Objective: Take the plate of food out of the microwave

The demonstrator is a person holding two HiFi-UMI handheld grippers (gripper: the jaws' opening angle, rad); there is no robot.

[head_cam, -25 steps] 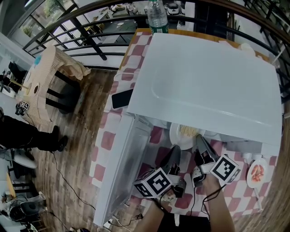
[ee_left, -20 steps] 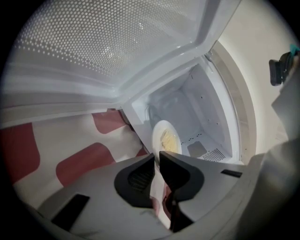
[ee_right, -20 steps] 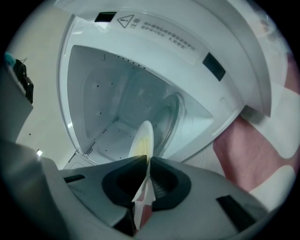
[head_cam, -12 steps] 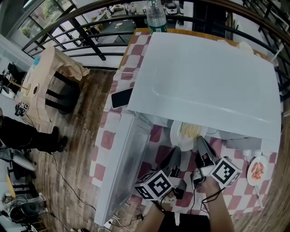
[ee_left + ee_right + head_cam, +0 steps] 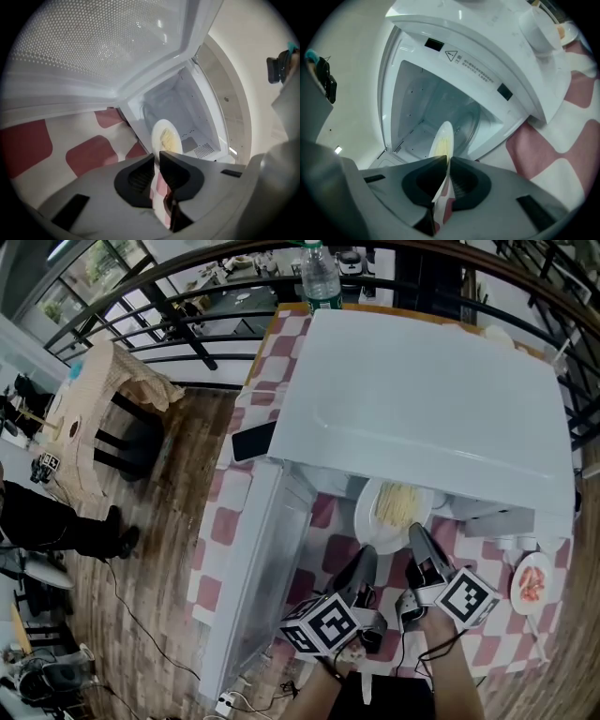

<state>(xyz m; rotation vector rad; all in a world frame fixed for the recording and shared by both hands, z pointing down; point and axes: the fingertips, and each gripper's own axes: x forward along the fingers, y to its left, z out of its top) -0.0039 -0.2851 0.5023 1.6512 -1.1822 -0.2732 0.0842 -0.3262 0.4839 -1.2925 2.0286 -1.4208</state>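
White plate (image 5: 370, 521) of noodles lies half out of the microwave's (image 5: 422, 399) open front. Left gripper (image 5: 366, 555) and right gripper (image 5: 413, 533), jaws nearly together, pinch its outer rim side by side, so it likely draws straight away from the microwave.

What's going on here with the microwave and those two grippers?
A person is taking a plate of noodles out of the open microwave. The left gripper and the right gripper are both shut on the plate's near rim, side by side. The plate is at the oven's mouth, partly out from under its top, above the checked tablecloth. The door stands open on the person's left.
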